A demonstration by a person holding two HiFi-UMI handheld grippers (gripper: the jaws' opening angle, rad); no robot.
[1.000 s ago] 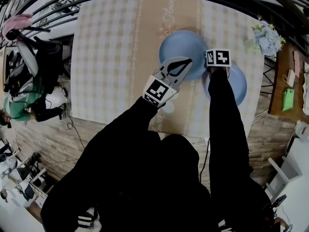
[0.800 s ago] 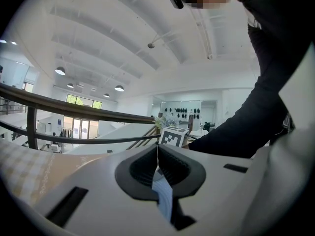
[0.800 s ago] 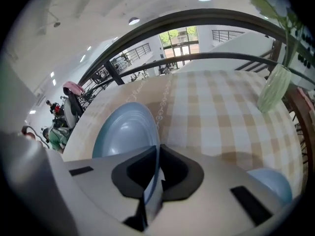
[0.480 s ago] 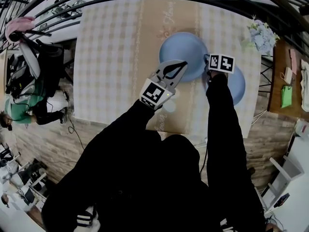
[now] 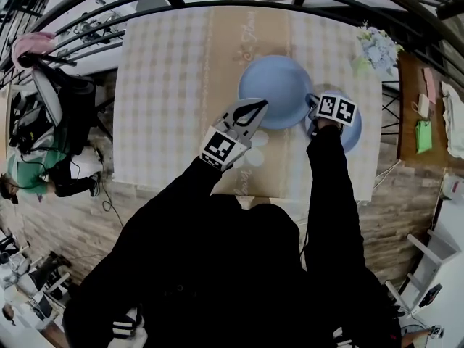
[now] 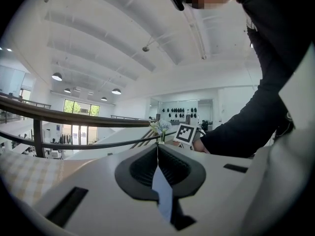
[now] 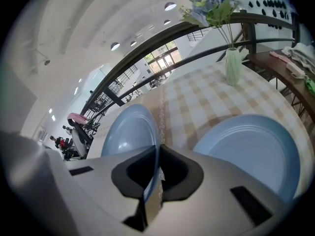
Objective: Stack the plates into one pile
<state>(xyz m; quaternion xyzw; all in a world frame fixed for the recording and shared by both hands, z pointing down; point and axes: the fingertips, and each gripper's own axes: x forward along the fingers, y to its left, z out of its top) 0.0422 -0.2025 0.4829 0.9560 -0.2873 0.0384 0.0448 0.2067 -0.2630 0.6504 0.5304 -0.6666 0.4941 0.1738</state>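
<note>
Two blue plates are on the checkered table. The larger plate stands tilted, and my right gripper is shut on its right rim; its jaws have just closed there, and a blue strip of rim shows between them. The second plate lies flat beside it, partly under the right gripper's marker cube. My left gripper is shut, its tips at the large plate's near-left edge. Whether it touches the plate I cannot tell.
A vase of pale flowers stands at the table's far right corner. A dark railing runs behind the table. A wooden side table with small items is to the right.
My left gripper has drawn back from over the large plate to its near edge. The right gripper has rolled and shifted nearer, and now hides more of the second plate.
</note>
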